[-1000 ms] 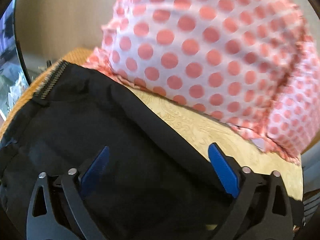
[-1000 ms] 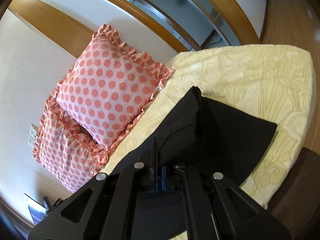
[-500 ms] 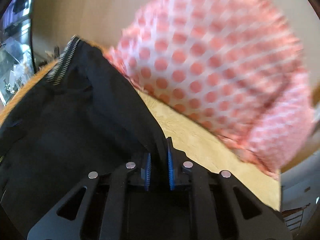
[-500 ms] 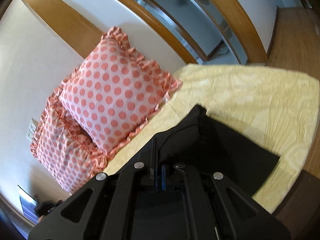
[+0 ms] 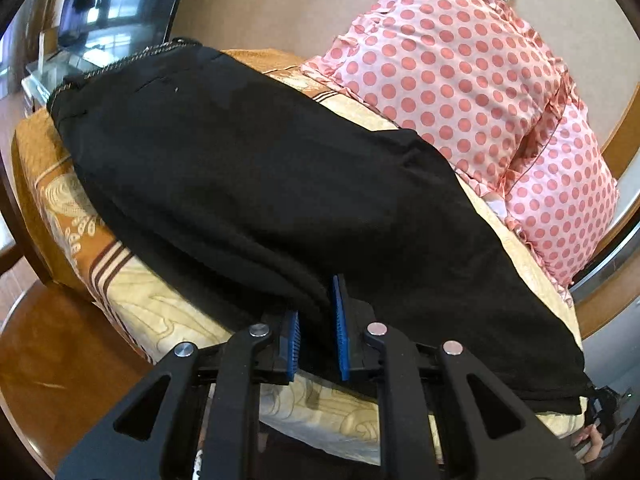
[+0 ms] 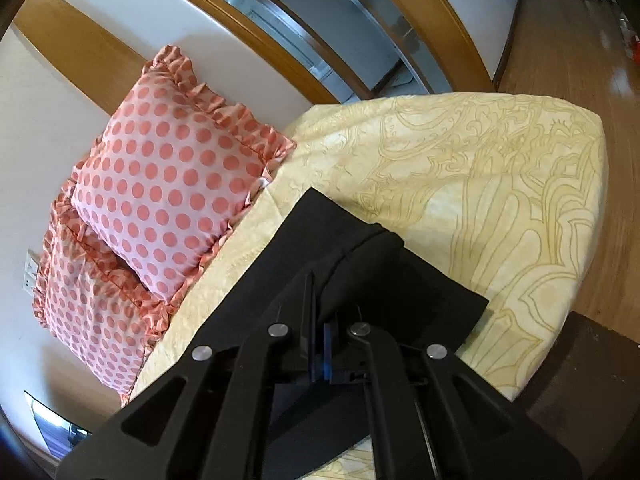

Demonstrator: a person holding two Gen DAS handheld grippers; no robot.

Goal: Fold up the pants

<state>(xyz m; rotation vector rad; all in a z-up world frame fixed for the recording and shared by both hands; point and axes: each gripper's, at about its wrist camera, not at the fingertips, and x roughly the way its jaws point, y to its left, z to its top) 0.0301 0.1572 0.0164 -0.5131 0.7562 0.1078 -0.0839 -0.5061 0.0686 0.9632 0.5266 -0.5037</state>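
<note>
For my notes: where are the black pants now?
In both wrist views the black pants lie on the yellow bedspread, beside the polka-dot pillows, pinched by both grippers.

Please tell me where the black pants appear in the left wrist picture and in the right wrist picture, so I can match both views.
Left wrist: the black pants cross the middle, from upper left to lower right, over the yellow bedspread.
Right wrist: the pants lie at lower centre, running up from the jaws.
Shared landmark: the polka-dot pillows, upper right in the left view, left in the right view.
</note>
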